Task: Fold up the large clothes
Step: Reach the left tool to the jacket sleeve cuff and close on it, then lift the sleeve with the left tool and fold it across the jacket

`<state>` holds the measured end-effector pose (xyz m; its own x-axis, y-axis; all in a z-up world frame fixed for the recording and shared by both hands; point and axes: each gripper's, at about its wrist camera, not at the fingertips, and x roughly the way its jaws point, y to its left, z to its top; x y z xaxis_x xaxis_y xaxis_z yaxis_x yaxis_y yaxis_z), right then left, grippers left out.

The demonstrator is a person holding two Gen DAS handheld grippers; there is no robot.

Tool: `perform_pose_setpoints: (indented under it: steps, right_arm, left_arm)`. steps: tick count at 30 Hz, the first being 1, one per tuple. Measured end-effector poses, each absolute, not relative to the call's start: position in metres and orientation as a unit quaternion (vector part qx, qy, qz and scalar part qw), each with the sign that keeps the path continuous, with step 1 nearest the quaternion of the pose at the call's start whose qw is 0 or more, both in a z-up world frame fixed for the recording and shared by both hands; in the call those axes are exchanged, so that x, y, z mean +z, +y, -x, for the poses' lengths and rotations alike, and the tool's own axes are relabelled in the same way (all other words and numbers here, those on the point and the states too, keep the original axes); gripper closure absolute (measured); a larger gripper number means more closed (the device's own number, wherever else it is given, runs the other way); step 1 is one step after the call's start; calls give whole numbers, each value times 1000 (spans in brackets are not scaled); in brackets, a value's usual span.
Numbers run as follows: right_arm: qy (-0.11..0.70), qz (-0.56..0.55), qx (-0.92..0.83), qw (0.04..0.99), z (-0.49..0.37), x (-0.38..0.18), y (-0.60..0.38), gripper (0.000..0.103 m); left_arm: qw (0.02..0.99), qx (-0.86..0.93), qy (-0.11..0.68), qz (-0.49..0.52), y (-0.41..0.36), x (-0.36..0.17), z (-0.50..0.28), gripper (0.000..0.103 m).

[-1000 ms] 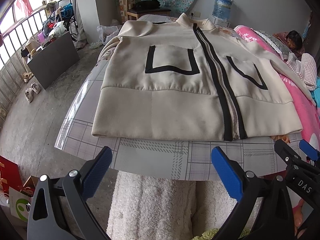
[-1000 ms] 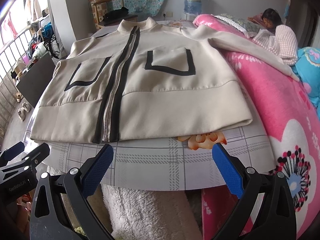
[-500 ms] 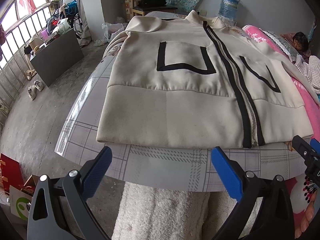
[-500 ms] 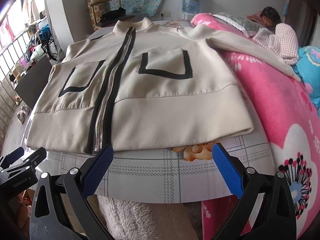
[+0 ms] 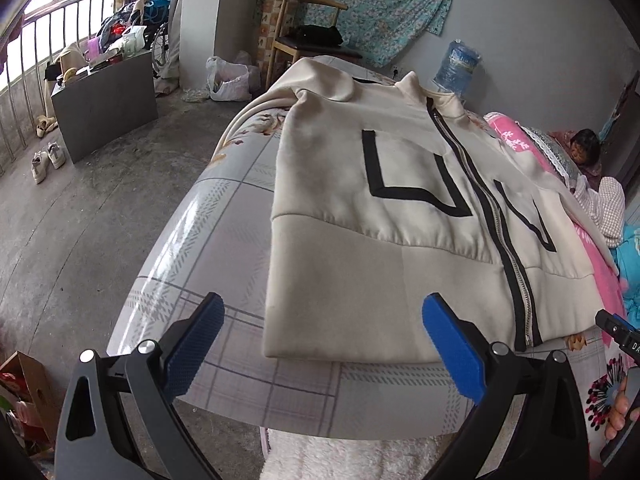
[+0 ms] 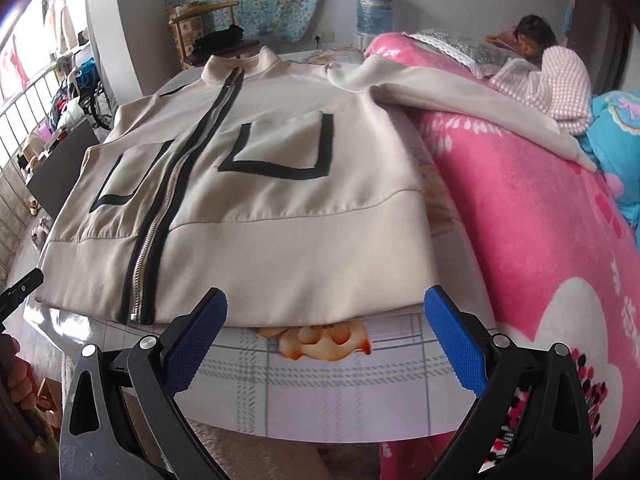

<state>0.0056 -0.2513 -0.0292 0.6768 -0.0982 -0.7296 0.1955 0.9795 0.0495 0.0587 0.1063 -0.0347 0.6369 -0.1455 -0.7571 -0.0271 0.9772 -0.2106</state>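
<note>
Cream jacket (image 5: 360, 280) flat on table (image 5: 224, 240), zipped

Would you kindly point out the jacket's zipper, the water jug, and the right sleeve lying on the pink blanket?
zipper (image 6: 160, 216): right wrist view, on the metal teeth mid-length.
water jug (image 6: 375, 2): right wrist view, on the blue bottle's body.
right sleeve (image 6: 472, 98): right wrist view, mid-sleeve where it drapes over the pink blanket (image 6: 520, 208).
</note>
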Motion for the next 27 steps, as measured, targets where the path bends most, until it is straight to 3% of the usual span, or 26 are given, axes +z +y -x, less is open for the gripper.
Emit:
perform_pose_setpoints:
  steps: [5, 8, 10, 14, 19, 20, 22, 27]
  right_arm:
    - [395, -112, -82, 908, -8, -32, -286, 17]
    - [398, -154, -71, 901, -12, -39, -304, 30]
    - [403, -175, -70, 895, -16, -45, -315, 42]
    - [393, -167, -75, 901, -23, -45, -321, 56]
    - [405, -160, -61, 898, -42, -52, -320, 91]
    - [408, -145, -63, 899, -45, -52, -317, 93]
    - [402, -120, -66, 905, -45, -47, -310, 98]
    - [370, -107, -50, 922, -33, -17, -308, 99]
  left_arm:
    - [905, -13, 416, 91, 117, -39, -69, 6]
    - [903, -12, 421, 87, 117, -45, -74, 15]
    - [906, -8, 417, 77, 116, -46, -75, 25]
    - [906, -1, 418, 63, 117, -49, -81, 48]
    - [906, 2, 419, 63, 116, -50, -92, 76]
    - [905, -1, 420, 64, 115, -49, -94, 87]
    - [906, 10, 418, 56, 112, -46, -95, 96]
    - [922, 2, 387, 35, 104, -17, -82, 99]
